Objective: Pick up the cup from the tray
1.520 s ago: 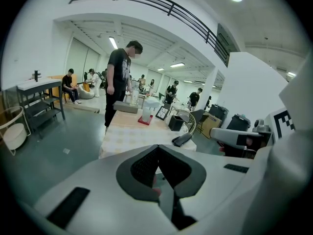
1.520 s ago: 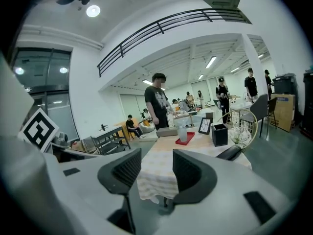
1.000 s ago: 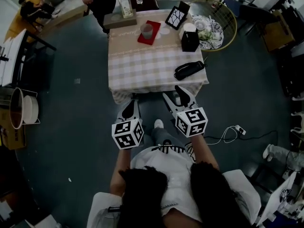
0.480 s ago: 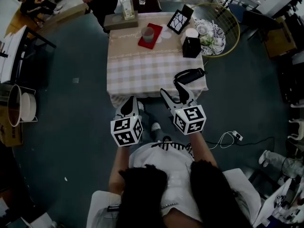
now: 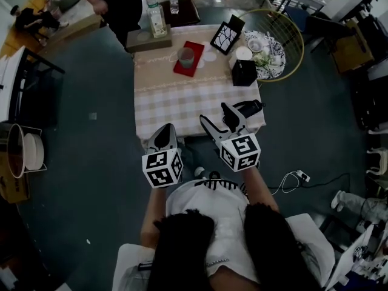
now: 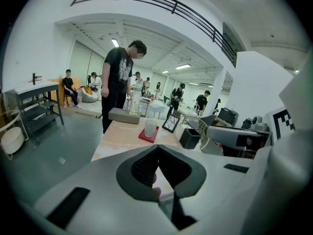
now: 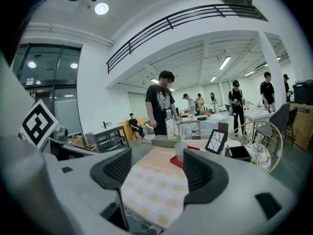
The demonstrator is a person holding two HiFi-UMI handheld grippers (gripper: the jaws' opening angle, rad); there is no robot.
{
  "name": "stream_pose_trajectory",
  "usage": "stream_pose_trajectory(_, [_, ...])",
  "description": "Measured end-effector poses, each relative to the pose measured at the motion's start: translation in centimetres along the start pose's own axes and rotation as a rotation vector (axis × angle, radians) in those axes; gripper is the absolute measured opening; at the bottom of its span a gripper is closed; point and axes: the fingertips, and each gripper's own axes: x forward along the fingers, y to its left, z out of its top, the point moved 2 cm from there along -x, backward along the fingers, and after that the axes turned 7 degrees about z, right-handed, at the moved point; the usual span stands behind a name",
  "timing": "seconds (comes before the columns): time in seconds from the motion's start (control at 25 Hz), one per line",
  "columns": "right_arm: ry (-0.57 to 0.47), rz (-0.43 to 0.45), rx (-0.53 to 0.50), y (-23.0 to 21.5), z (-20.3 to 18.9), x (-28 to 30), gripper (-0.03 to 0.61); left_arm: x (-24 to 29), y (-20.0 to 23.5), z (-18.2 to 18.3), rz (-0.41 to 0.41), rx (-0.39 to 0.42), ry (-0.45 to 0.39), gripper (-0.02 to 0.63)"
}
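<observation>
A translucent cup [image 5: 186, 56] stands on a red tray [image 5: 195, 48] at the far side of the checked table [image 5: 194, 93]. Both grippers hang at the table's near edge, well short of the tray. My left gripper [image 5: 165, 130] is shut and holds nothing; in its own view the cup [image 6: 150, 128] and tray [image 6: 147, 137] lie far ahead. My right gripper [image 5: 214, 114] is over the near edge with its jaws opening and nothing between them. Beyond its gap I see the cloth, the cup [image 7: 182, 151] and the tray [image 7: 177, 161].
On the table are a black box [image 5: 244, 73], a framed picture [image 5: 225, 34], a water bottle [image 5: 156, 17], a grey box [image 5: 148, 38] and a black object [image 5: 245, 108] by my right gripper. A gold wire basket [image 5: 285, 32] stands right; a person [image 5: 115, 2] at the far side.
Both grippers have come forward to the table's near edge. The right jaws have spread wider. The left gripper stays shut.
</observation>
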Motion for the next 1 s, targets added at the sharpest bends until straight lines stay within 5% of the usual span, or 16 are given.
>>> stream_pose_trajectory(1.0, [-0.008,-0.109,-0.083,-8.8,2.7,19.7,0.414,17.4,7.2,7.7,-0.072,0.054,0.145,0.006])
